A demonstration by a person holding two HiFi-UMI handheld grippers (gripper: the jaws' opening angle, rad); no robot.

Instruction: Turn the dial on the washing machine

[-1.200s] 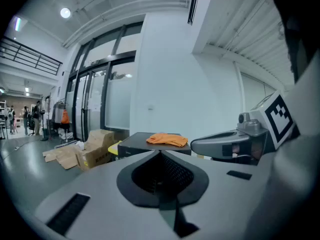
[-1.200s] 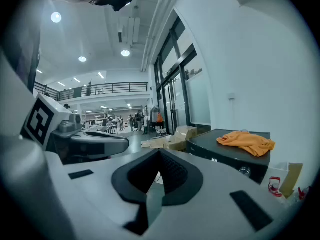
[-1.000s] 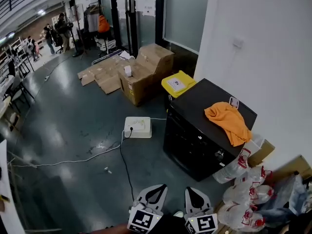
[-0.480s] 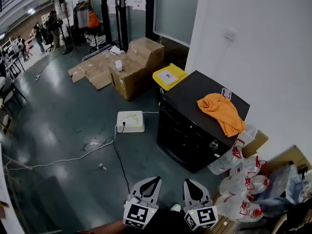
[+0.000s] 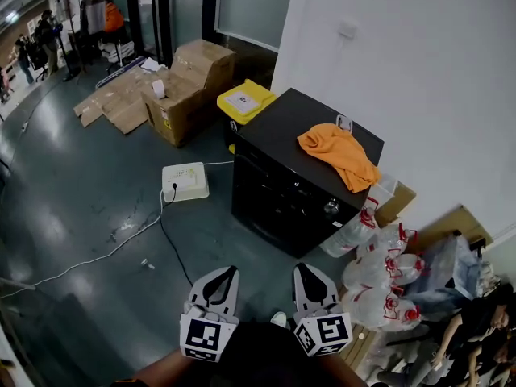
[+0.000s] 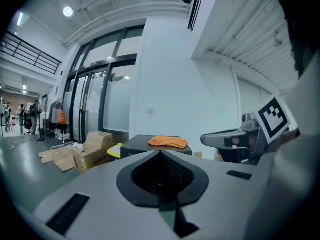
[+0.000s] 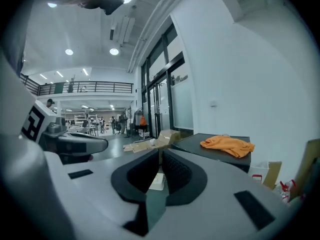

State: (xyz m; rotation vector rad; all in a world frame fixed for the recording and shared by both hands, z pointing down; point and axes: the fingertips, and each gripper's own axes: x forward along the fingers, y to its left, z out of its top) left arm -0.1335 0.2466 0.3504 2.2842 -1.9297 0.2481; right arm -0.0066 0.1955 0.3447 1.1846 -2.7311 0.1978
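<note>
From the head view, the boxy black washing machine (image 5: 274, 192) stands against the white wall (image 5: 419, 95), its small silver dial (image 5: 330, 208) at the front's upper right corner, with bare grey floor (image 5: 242, 248) between it and both tools. The left gripper view shows the left tool (image 6: 160, 153) closed, empty. The right gripper view shows the right tool (image 7: 160, 151) closed too, well short of the machine.

The head view looks from high up, steeply down at the floor (image 5: 97, 208), with the left gripper (image 5: 227, 272) and right gripper (image 5: 300, 269) at its bottom edge and the washing machine (image 5: 282, 208) well ahead. Each gripper view sits low, right behind its own jaws, and looks nearly level along them. All three views share the far-off washing machine with the orange cloth (image 5: 339, 156) on top.
</note>
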